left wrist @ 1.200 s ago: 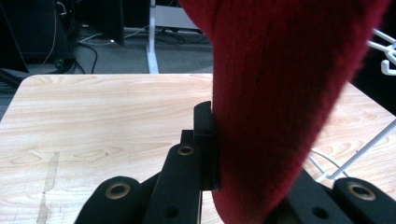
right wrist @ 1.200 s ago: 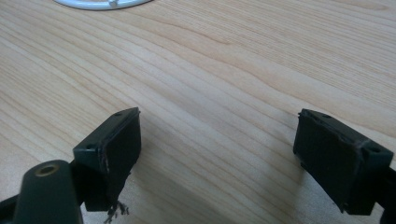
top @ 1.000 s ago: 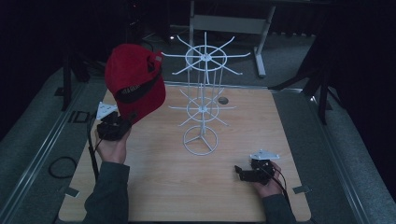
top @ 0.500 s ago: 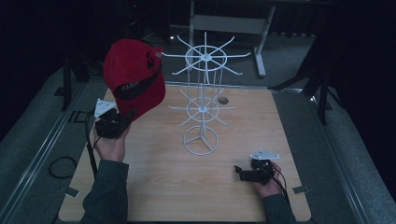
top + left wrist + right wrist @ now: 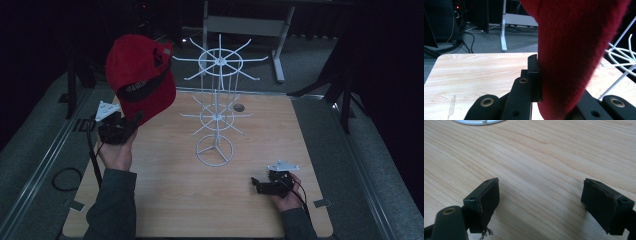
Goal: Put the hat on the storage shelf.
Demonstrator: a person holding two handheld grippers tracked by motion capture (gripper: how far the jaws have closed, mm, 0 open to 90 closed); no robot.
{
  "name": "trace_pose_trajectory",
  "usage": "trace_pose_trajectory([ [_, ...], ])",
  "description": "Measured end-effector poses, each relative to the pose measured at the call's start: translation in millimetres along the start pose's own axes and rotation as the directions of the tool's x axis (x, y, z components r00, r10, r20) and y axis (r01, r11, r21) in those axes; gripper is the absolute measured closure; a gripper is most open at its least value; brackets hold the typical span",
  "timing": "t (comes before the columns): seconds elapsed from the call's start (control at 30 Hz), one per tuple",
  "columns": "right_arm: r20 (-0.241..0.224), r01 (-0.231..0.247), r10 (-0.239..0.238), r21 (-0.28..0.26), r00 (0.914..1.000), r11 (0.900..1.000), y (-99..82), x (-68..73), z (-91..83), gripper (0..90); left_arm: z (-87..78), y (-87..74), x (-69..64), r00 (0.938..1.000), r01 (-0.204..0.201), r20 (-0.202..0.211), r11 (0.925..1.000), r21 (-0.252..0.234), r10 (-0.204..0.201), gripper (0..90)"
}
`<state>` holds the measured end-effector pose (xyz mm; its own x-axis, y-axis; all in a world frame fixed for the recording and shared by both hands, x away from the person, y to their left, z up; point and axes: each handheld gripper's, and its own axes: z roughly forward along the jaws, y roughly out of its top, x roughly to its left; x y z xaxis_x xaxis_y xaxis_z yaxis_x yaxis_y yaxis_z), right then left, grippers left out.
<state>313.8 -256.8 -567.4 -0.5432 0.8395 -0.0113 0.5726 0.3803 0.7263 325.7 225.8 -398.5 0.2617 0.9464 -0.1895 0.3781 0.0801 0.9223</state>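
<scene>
Red cap (image 5: 140,75) above light wood table (image 5: 165,200); dark room, grey floor (image 5: 380,165).

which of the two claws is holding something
The left claw: its jaws are clamped on the red cap, lifted above the table. The right claw stands open with nothing between its jaws, low over the wood.

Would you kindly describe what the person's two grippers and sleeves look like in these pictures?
Both tools are black. The left gripper and the right gripper each carry a grey three-cornered plate on top and trail a black cable. The jaws end in flat, blocky black pads, and brass-coloured rivets sit in the linkage arms. The person wears dark grey-green long sleeves.
</scene>
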Motion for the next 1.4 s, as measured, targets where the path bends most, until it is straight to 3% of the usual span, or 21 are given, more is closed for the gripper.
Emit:
trace_pose_trajectory([
  [0.33, 0.000, -0.001, 0.001, 0.000, 1.0000, 1.0000, 0.0, 0.1, 0.0, 15.0, -3.6, 14.9, 0.0, 1.0000, -0.005, 0.003, 0.9999, -0.015, 0.005, 86.0],
  [1.4, 0.000, 0.000, 0.000, 0.001, 1.0000, 1.0000, 0.1, 0.0, -0.1, 15.0, -10.5, 37.6, -10.3, 0.9990, -0.010, 0.043, 0.9990, -0.044, 0.011, 86.0],
])
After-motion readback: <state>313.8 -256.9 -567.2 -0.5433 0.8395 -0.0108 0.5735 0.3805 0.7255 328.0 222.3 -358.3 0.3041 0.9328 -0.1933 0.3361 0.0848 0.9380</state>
